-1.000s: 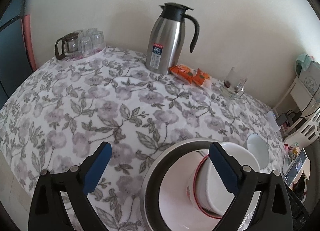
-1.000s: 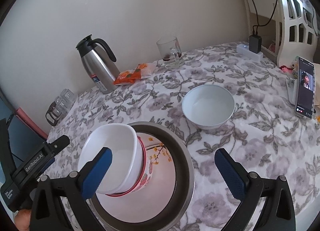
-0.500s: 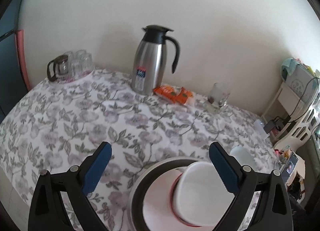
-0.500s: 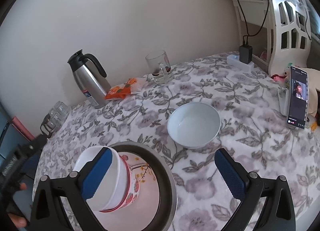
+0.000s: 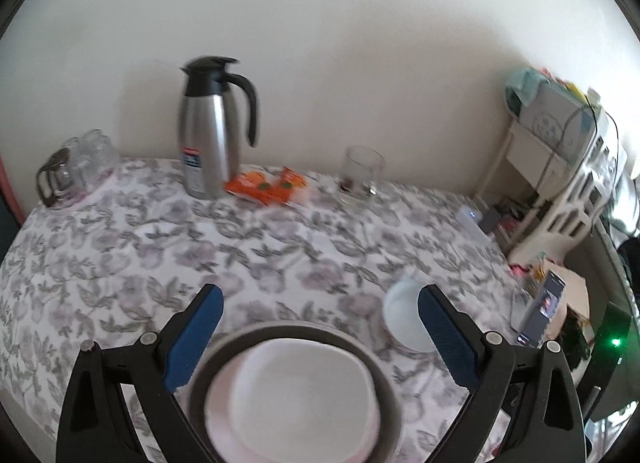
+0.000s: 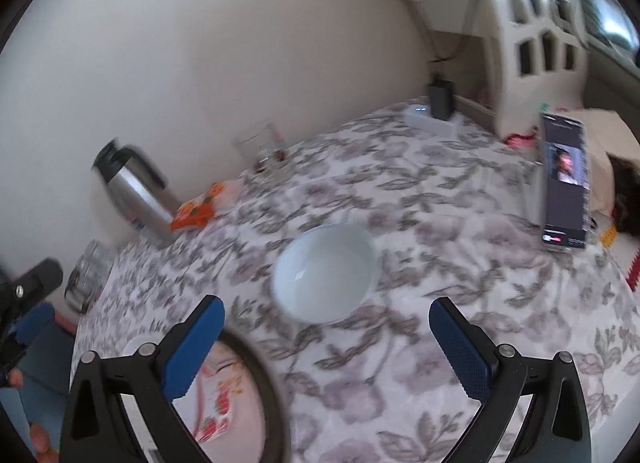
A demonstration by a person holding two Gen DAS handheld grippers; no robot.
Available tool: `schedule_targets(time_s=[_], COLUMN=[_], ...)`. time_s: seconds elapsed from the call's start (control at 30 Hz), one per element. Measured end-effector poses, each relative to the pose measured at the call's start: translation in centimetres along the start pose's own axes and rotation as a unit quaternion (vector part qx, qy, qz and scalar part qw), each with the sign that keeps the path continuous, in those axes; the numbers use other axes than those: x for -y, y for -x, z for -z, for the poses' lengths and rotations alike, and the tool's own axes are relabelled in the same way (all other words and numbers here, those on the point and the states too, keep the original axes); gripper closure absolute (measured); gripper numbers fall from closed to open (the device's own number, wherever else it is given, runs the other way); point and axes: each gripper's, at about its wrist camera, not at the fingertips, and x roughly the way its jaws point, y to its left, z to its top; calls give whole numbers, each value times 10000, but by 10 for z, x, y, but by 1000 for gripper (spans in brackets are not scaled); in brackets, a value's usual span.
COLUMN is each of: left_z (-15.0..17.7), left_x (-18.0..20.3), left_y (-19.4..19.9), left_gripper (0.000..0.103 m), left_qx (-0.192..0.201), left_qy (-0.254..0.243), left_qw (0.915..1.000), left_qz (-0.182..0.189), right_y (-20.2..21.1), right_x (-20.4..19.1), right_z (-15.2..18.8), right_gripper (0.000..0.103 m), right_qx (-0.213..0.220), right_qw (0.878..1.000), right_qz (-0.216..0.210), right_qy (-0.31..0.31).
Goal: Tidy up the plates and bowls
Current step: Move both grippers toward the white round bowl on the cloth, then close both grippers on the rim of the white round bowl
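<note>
The metal-rimmed plate is running off the bottom edge of the right view, its floral bowl half hidden behind a blue finger. The thermos and glass mug are smearing into blur.

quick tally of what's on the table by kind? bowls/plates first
Bowls: 2, a lone white bowl and a white bowl on the plate
Plates: 1, dark-rimmed plate
Thermos jug: 1
Glass mug: 1
Orange snack packet: 1
Phone: 1
Glassware cluster: too blurred to count
Total counted: 7
</note>
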Motion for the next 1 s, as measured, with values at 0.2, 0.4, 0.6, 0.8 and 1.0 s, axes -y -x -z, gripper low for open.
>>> schedule_targets(time_s=[0.2, 0.4, 0.6, 0.8, 1.0], left_z=[-4, -5, 0, 7, 20], left_x=[33, 67, 95, 99, 97], left_y=[-29, -73, -130, -176, -209], left_gripper=[5, 5, 15, 31, 53], left_qx=[-495, -1036, -1675, -2152, -2530], left_qy=[-73, -179, -331, -181, -61], left_qw=[9987, 9944, 9851, 9753, 9654], left_qz=[-56, -49, -218, -470, -635], right_y=[-9, -34, -69, -100, -116], right_x=[45, 62, 63, 60, 59], right_z=[-11, -15, -15, -7, 0], right_gripper=[0, 11, 29, 43, 57], right_qx=[19, -220, -589, -964, -1165], right_qw=[9979, 9958, 9938, 9905, 9880], right_qz=[148, 57, -175, -291, -378], right_qy=[-626, -891, -927, -934, -937])
